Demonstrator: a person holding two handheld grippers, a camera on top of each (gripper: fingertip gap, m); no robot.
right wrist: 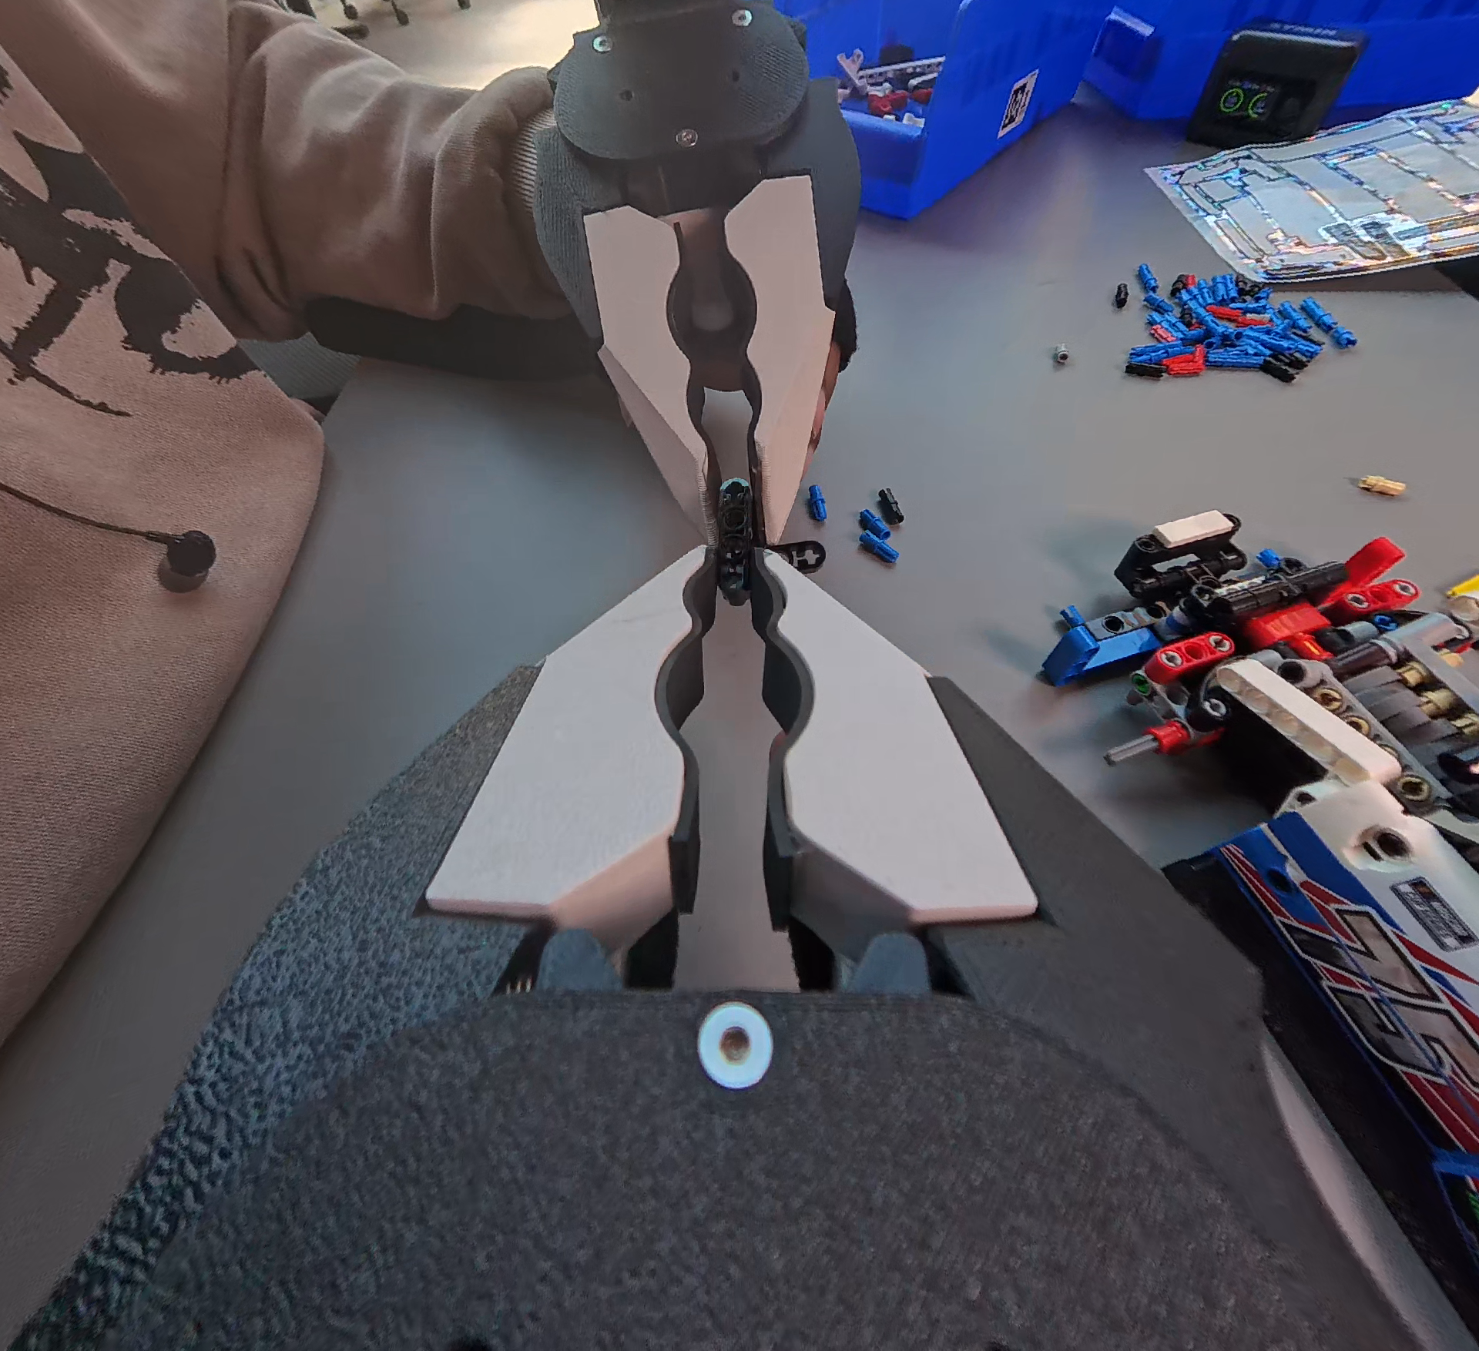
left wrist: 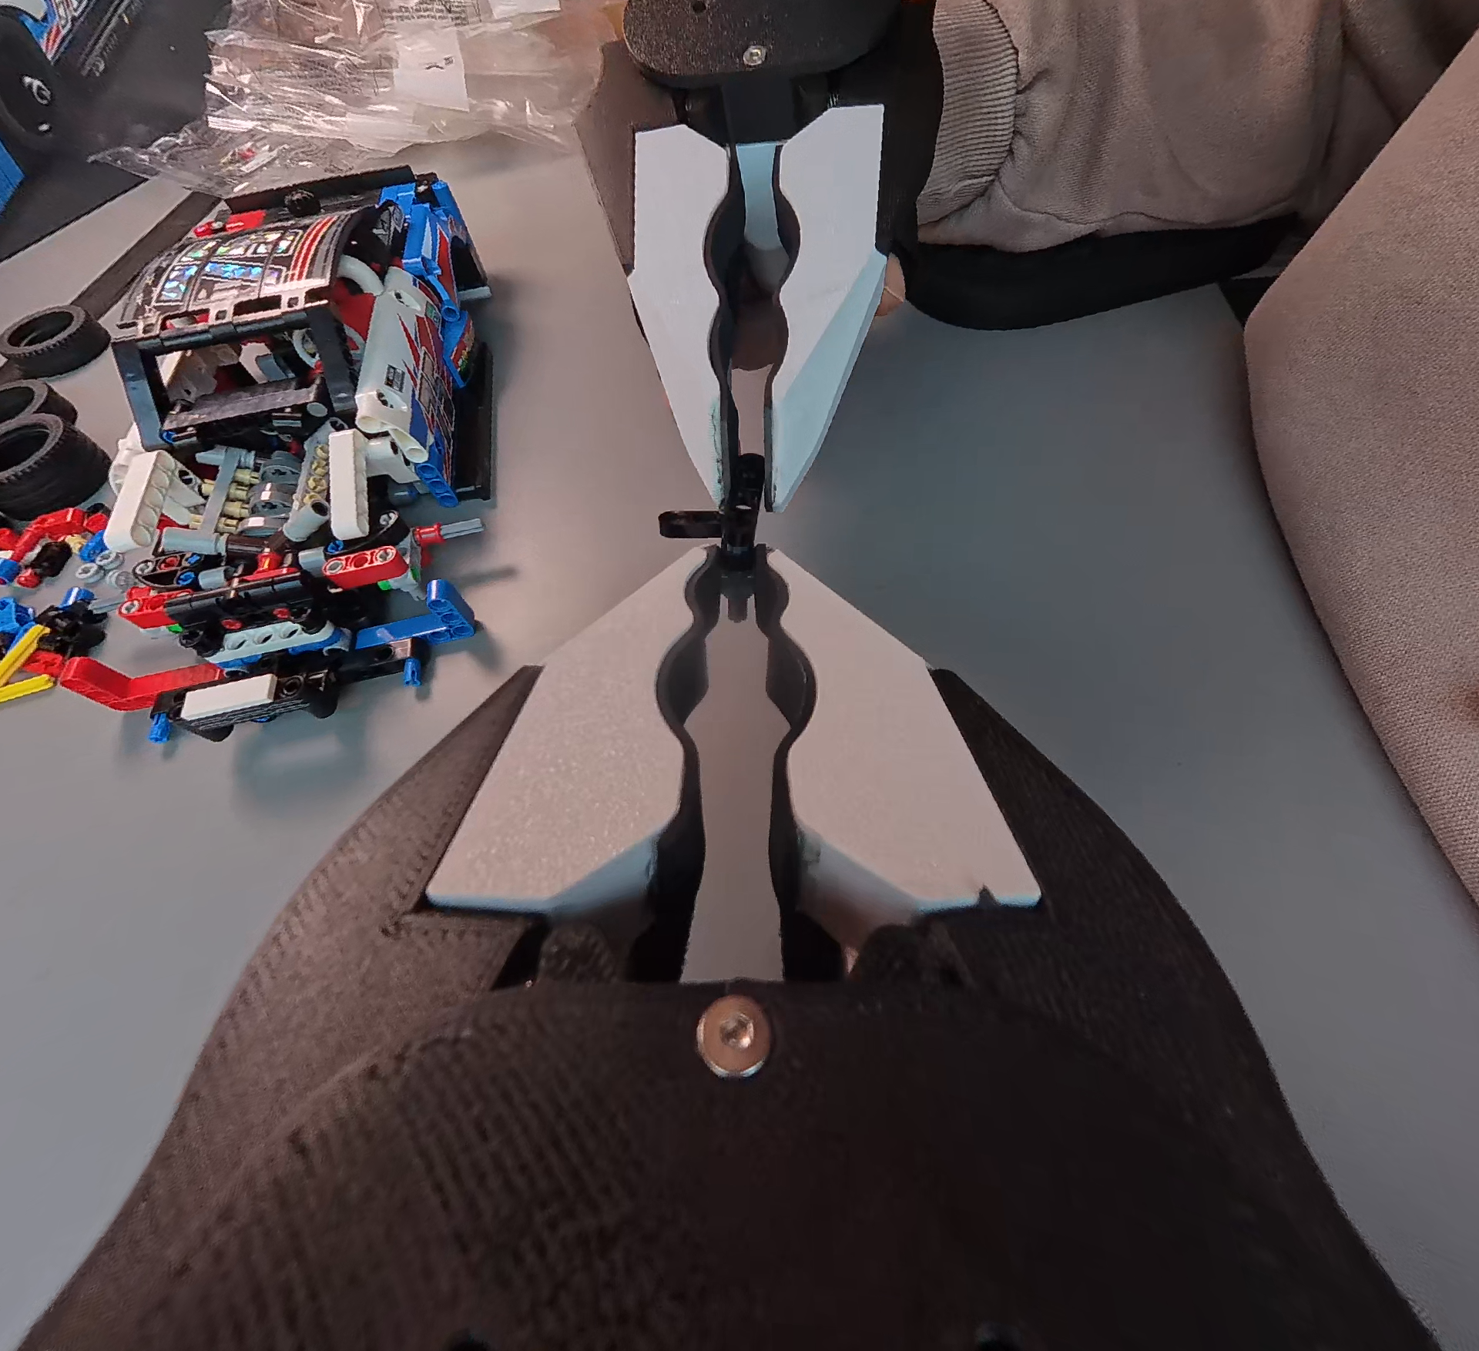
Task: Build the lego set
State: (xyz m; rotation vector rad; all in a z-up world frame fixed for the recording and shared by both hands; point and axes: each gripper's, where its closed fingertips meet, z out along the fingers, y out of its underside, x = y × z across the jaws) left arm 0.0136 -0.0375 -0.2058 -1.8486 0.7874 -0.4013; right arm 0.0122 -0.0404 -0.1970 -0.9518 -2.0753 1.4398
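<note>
A small black Technic assembly point(left wrist: 740, 522) hangs in the air between both grippers, above the grey table point(left wrist: 1000, 592). My left gripper point(left wrist: 736, 567) is shut on its near end. My right gripper point(left wrist: 746, 488) comes in from the opposite side and is shut on its far end. A short black arm point(left wrist: 684, 522) sticks out sideways from the assembly. In the right wrist view the same assembly point(right wrist: 735, 543) sits between my right gripper point(right wrist: 735, 580) and my left gripper point(right wrist: 735, 508), tip to tip. The half-built racing car point(left wrist: 304, 432) lies on the table to the left, and it also shows in the right wrist view point(right wrist: 1320, 712).
Clear plastic bags point(left wrist: 384, 32), black tyres point(left wrist: 48, 432) and loose coloured parts point(left wrist: 48, 592) lie around the car. Blue bins point(right wrist: 960, 32), a sticker sheet point(right wrist: 1320, 192), a pile of blue pins point(right wrist: 1232, 332) and a few loose pins point(right wrist: 872, 524) show in the right wrist view. A person's sleeve point(right wrist: 280, 152) is close. My left and right fingertips are right by each other. Left tips and right tips are each some 15 centimetres from the half-built racing car point(left wrist: 304, 432).
</note>
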